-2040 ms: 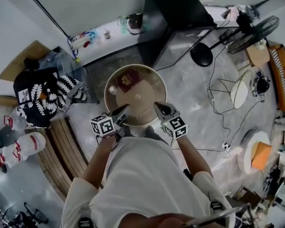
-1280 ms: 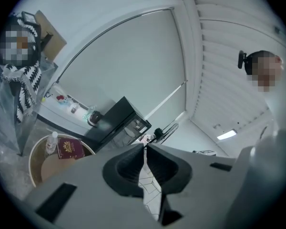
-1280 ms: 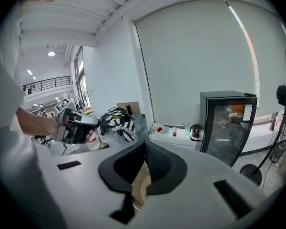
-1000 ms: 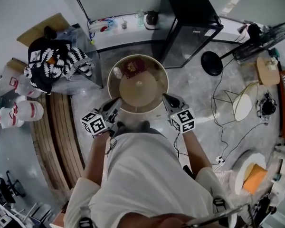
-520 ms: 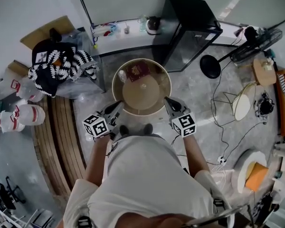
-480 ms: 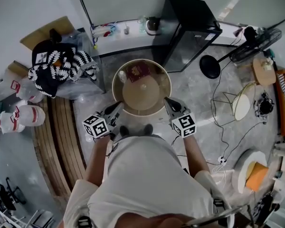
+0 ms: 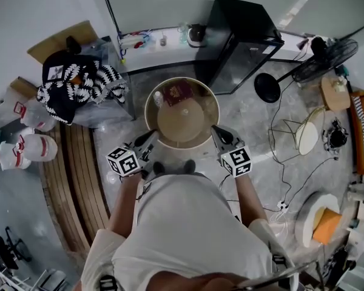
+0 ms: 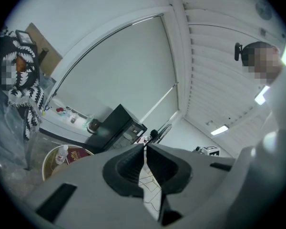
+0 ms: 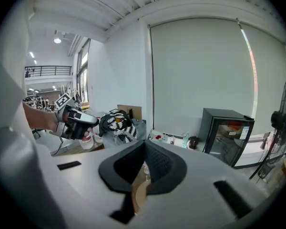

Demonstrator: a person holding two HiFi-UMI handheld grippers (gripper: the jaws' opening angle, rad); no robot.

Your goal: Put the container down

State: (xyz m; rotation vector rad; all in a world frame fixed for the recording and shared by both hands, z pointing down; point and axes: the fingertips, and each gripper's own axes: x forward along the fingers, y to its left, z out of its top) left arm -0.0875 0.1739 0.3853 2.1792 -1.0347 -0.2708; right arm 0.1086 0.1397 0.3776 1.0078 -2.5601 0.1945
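A round beige container [image 7: 183,123] stands on the grey floor in front of the person, with a red booklet [image 7: 178,92] and a small clear bottle [image 7: 158,97] inside. My left gripper [image 7: 152,136] is shut and empty, its tips just off the near left rim. At the near right rim my right gripper [image 7: 215,130] is likewise shut and holds nothing. The left gripper view has the closed left gripper [image 8: 145,147] above the container [image 8: 50,162]. In the right gripper view the right gripper [image 9: 144,143] is closed, with the beige container [image 9: 140,194] showing behind the jaws.
A black glass-door cabinet [image 7: 236,35] stands behind the container, beside a white ledge [image 7: 151,41] with small items. A black-and-white garment [image 7: 79,83] lies left, wooden slats [image 7: 79,180] near left. A fan [image 7: 327,50], a wire stand [image 7: 291,123] and cables are right.
Two seconds ago both grippers overlapped the container's near rim; now they are clear of it and the container looks smaller and farther below. Almost nothing has moved in the last half second.
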